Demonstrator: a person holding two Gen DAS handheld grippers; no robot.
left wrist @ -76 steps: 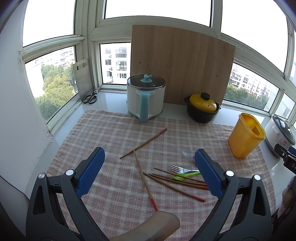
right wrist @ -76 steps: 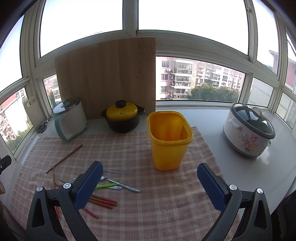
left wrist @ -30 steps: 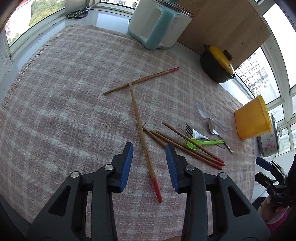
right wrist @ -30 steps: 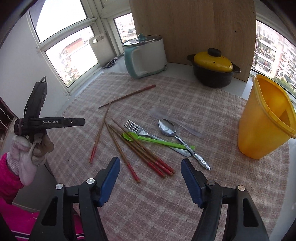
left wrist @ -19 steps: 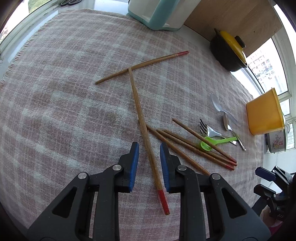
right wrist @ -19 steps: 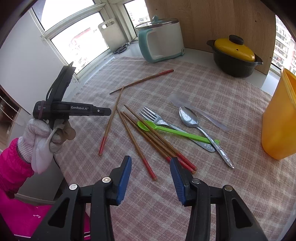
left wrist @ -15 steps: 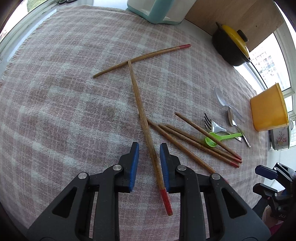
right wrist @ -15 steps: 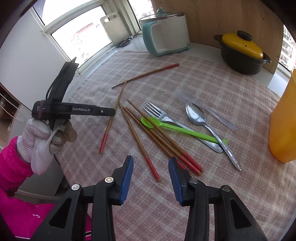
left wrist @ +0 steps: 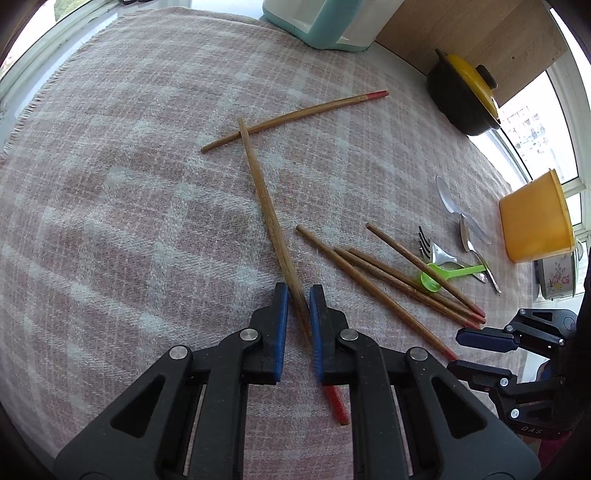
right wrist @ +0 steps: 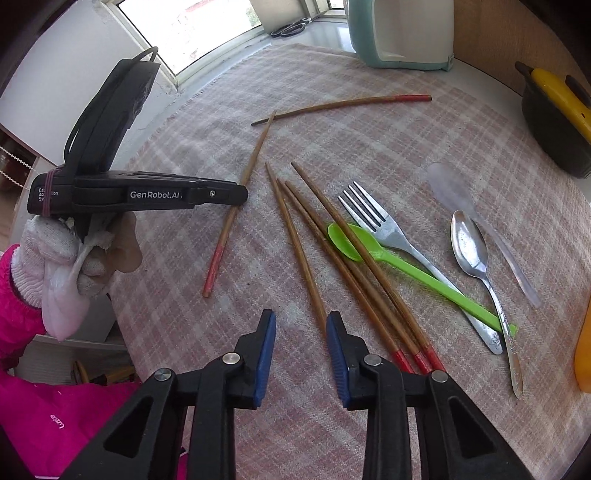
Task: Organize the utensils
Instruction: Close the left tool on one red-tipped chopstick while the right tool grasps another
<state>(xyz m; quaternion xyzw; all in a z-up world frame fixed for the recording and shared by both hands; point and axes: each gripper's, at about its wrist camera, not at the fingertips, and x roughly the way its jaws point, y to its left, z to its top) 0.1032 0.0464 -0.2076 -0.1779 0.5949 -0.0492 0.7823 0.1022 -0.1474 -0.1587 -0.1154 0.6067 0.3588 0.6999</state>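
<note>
My left gripper (left wrist: 295,291) has its blue pads close on either side of a red-tipped wooden chopstick (left wrist: 266,206) that lies on the checked cloth (left wrist: 110,221); a narrow gap still shows. It also shows in the right wrist view (right wrist: 242,194). A second chopstick (left wrist: 295,114) lies across the far end. My right gripper (right wrist: 301,321) is open, just above the near ends of several chopsticks (right wrist: 332,258). A green plastic spoon (right wrist: 399,262), a metal fork (right wrist: 384,225), a metal spoon (right wrist: 476,258) and a clear plastic spoon (right wrist: 458,195) lie to their right.
A yellow bin (left wrist: 535,221) stands at the cloth's right edge. A black pot with a yellow lid (left wrist: 465,99), a white and teal cooker (right wrist: 402,29) and a wooden board (left wrist: 472,33) stand at the back. Scissors (right wrist: 291,27) lie on the sill.
Both grippers have dropped toward the cloth. The left pads have narrowed around the lone chopstick. The right jaws have narrowed and come close to the chopstick bundle.
</note>
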